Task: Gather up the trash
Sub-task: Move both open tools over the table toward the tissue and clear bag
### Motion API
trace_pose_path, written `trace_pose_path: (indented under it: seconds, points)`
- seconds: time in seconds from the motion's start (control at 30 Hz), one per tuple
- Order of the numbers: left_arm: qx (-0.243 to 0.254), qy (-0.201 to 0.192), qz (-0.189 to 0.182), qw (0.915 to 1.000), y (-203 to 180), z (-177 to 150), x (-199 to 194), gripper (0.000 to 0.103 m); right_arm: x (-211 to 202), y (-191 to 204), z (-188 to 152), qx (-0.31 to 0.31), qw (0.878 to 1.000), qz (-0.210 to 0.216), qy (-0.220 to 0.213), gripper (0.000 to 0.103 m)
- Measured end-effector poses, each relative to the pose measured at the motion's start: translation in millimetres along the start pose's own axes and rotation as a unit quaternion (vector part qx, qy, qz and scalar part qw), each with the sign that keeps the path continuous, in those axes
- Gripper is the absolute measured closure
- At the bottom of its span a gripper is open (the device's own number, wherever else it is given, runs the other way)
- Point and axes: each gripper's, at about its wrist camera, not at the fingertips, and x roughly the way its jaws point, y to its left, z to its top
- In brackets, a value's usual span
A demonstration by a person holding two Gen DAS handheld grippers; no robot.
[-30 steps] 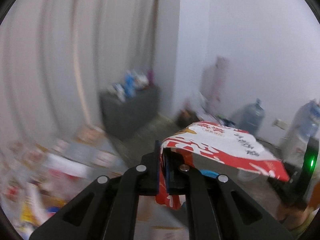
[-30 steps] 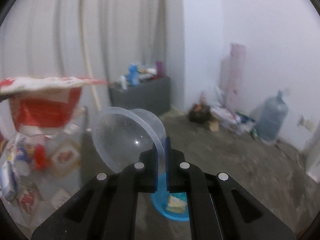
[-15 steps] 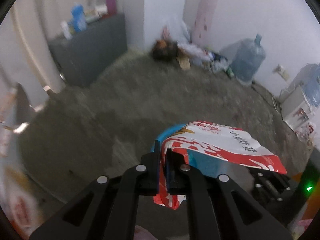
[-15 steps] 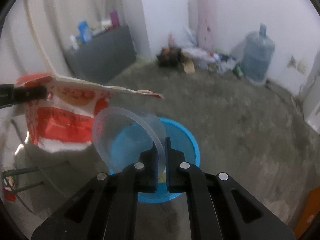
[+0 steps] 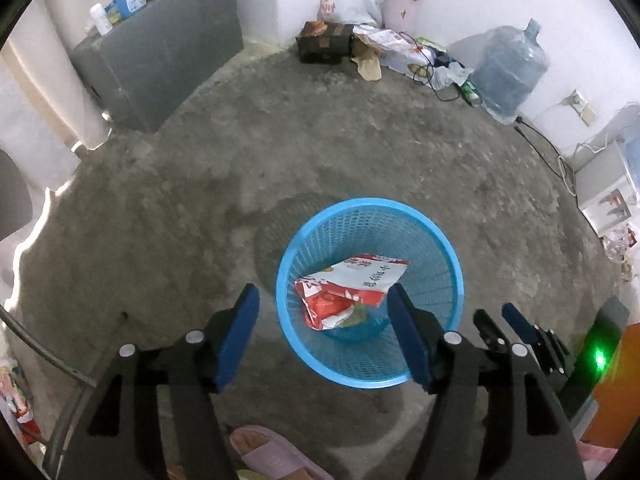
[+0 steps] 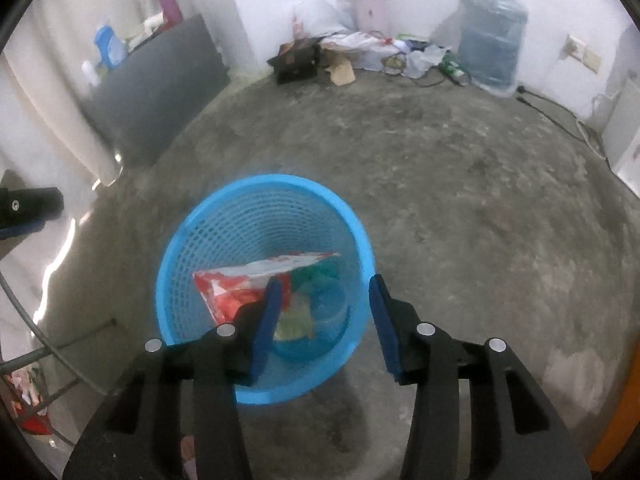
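A blue mesh basket [image 5: 368,203] stands on the concrete floor below both grippers. In it lies a red-and-white snack bag [image 5: 356,280], free of any grip. My left gripper [image 5: 322,294] hangs over the basket, its jaws opening, with nothing between the pads. In the right wrist view the same basket [image 6: 260,179] holds the bag [image 6: 236,284] and a clear plastic cup [image 6: 330,312] beside some green scraps. My right gripper [image 6: 324,283] is above them, jaws opening and empty. Its tips [image 5: 496,316] also show at the right of the left wrist view.
A grey cabinet [image 5: 160,48] with bottles on top stands at the far left. Bags, a box and cables [image 5: 360,36] lie along the back wall beside a big water jug [image 5: 508,68]. A white appliance [image 5: 604,188] is at the right. A slippered foot [image 5: 268,454] is near.
Both grippers swung down over the blue basket and went from shut to open. The snack bag left the left jaws and the clear cup left the right ones; both now lie in the basket.
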Motion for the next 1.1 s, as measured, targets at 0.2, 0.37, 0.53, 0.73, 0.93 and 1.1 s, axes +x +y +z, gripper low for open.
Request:
trace_pose_path:
  seconds: [0.2,0.37,0.53,0.73,0.93,1.1]
  points:
    - [0.012,-0.032,0.007,0.9994,-1.5,-7.7,-34.1,0.039,-27.6,0.3,-2.8,0.005,1.000,0.002,-0.026,0.060]
    - [0.022,-0.076,0.003,0.9969,-0.7,-28.3,-86.4,0.039,-62.6,8.2,-6.1,-0.005,0.998,0.013,-0.059,0.059]
    - [0.013,-0.128,-0.012,0.9916,15.1,-63.8,-147.0,0.039,-100.9,32.0,-13.4,-0.041,0.995,0.027,-0.083,0.059]
    - [-0.012,-0.190,0.005,0.9816,56.1,-117.9,-215.5,0.039,-147.6,69.0,-18.8,-0.086,0.987,0.057,-0.123,0.059]
    - [-0.072,-0.259,0.063,0.9612,125.0,-185.3,-289.6,0.039,-182.5,124.5,-21.9,-0.145,0.971,0.103,-0.159,0.059]
    - [-0.123,-0.308,0.128,0.9348,178.6,-238.2,-338.1,0.039,-208.4,186.2,-29.8,-0.202,0.950,0.160,-0.177,0.059]
